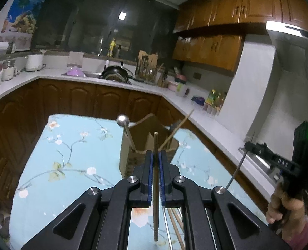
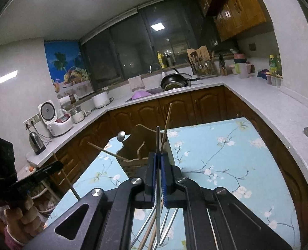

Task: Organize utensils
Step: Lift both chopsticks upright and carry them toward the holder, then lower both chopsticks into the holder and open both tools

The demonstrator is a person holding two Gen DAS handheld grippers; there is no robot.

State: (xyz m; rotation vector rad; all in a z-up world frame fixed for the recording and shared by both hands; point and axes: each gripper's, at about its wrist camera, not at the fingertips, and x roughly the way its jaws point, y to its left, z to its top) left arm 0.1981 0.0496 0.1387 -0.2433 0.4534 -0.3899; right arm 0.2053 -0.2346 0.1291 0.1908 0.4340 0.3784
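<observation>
We see the left gripper (image 1: pixel 156 156) pinching a wooden chopstick (image 1: pixel 156 187) upright between its blue pads, while the right gripper (image 2: pixel 158 158) clamps a metal chopstick (image 2: pixel 158 141). Both hover near the wooden utensil holder (image 1: pixel 141 145) on the floral tablecloth (image 1: pixel 70 156), where a spoon (image 1: pixel 123 120) already stands

The wooden holder (image 1: pixel 145 145) stood just ahead on the counter (image 1: pixel 74 156), its mouth crowded by a leaning spoon (image 1: pixel 123 120) and chopstick (image 1: pixel 180 125). Bare cloth lay open to either side; loose utensils (image 2: pixel 151 229) cluttered the near edge.
</observation>
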